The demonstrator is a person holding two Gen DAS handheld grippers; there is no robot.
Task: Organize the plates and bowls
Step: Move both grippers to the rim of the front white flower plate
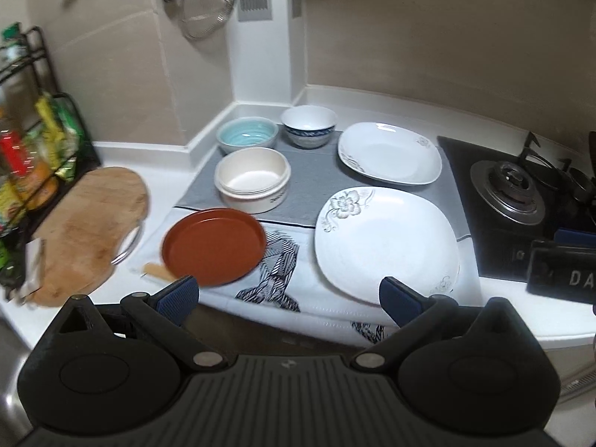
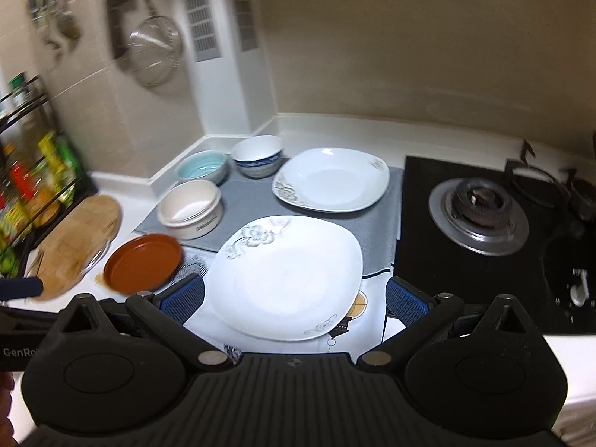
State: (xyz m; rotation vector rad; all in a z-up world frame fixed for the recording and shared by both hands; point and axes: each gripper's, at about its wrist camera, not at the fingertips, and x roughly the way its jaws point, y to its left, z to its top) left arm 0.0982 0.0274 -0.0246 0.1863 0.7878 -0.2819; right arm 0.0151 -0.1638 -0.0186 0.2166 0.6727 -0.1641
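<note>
On the counter lie a brown round plate (image 1: 214, 246) (image 2: 143, 262), a near white floral plate (image 1: 387, 244) (image 2: 287, 277), and a far white floral plate (image 1: 389, 152) (image 2: 331, 178). Behind stand a cream bowl stack (image 1: 253, 178) (image 2: 190, 203), a teal bowl (image 1: 247, 135) (image 2: 203, 165) and a blue-patterned bowl (image 1: 309, 124) (image 2: 257, 154). My left gripper (image 1: 288, 300) is open and empty, above the counter's front edge. My right gripper (image 2: 294, 298) is open and empty, over the near white plate's front edge.
A grey mat (image 1: 316, 182) and printed towel (image 1: 275, 279) lie under the dishes. A wooden board (image 1: 82, 231) and spice rack (image 1: 26, 149) are at left. A black gas stove (image 2: 480, 216) is at right. A strainer (image 2: 154, 52) hangs on the wall.
</note>
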